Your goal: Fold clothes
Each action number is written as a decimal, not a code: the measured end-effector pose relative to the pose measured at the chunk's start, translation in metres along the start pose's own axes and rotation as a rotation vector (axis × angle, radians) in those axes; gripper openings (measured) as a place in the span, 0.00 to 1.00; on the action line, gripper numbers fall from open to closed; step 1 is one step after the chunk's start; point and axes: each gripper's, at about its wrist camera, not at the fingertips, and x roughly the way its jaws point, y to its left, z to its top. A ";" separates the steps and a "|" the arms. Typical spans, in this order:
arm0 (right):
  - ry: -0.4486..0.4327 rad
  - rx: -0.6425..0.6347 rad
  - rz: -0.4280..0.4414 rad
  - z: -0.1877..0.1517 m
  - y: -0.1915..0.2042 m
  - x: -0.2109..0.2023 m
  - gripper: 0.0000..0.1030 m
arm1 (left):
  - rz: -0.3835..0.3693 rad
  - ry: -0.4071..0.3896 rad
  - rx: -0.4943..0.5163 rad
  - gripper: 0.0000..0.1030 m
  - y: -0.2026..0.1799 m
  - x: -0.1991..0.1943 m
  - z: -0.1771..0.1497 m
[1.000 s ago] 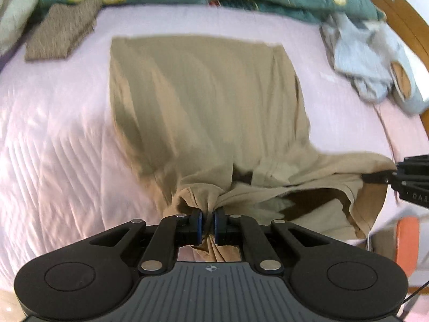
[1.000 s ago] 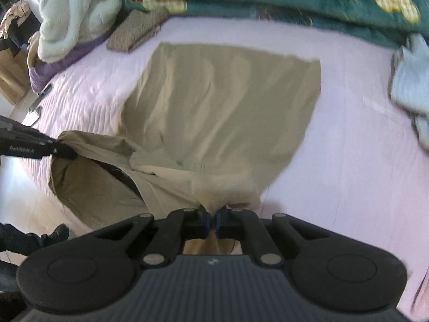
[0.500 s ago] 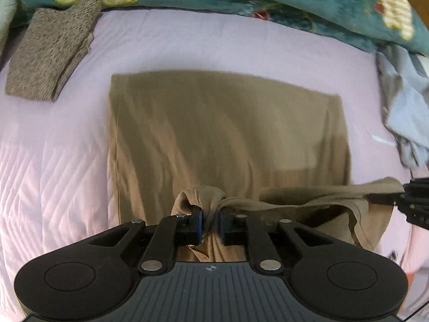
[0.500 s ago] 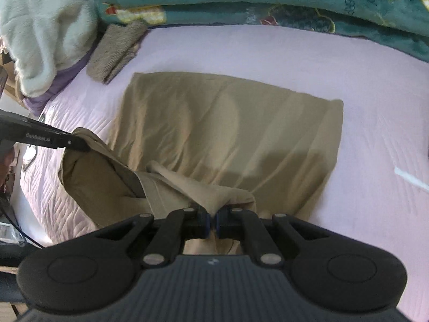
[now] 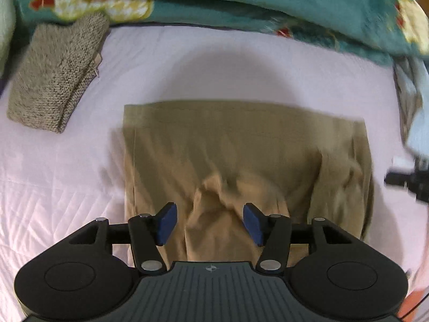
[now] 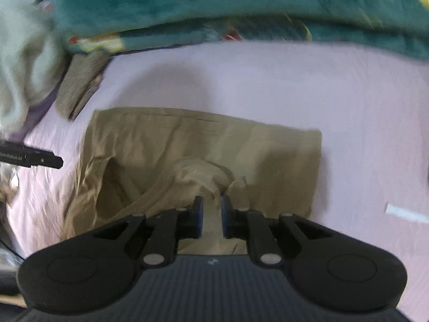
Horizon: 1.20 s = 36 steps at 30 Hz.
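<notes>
The tan garment [image 5: 241, 161] lies folded on the bed [image 5: 67, 174], bunched between both sets of opening fingers: left gripper [image 5: 209, 222] spread wide, right gripper [image 6: 211, 214] barely parted. Soft, light, limp; best taken at its corners.

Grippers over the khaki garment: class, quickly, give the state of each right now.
Left gripper: jaws opening, pads clear of the khaki garment bunched between them.
Right gripper: jaws opening, narrow gap, garment released.
</notes>
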 end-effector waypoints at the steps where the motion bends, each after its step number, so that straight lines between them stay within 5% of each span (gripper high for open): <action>1: -0.014 -0.047 -0.005 -0.008 0.011 0.000 0.13 | 0.002 -0.001 0.014 0.55 -0.007 0.001 -0.011; 8: 0.018 -0.113 0.083 -0.024 0.035 0.040 0.13 | -0.146 0.046 0.111 0.55 -0.058 0.061 -0.037; 15: 0.024 -0.126 0.039 -0.002 0.018 0.081 0.13 | 0.000 -0.076 -0.044 0.56 -0.030 0.100 -0.002; 20: 0.026 -0.109 -0.114 0.009 -0.007 0.102 0.13 | 0.238 -0.134 -0.089 0.58 0.003 0.106 0.013; 23: 0.005 -0.065 -0.148 0.010 -0.023 0.098 0.12 | 0.218 -0.124 -0.126 0.58 0.016 0.102 0.012; 28: -0.072 -0.004 -0.069 0.008 -0.031 0.061 0.19 | 0.120 -0.157 -0.077 0.57 0.000 0.065 0.003; 36: -0.090 0.043 -0.123 -0.003 -0.059 0.042 0.30 | 0.148 -0.188 -0.007 0.59 -0.022 0.055 -0.021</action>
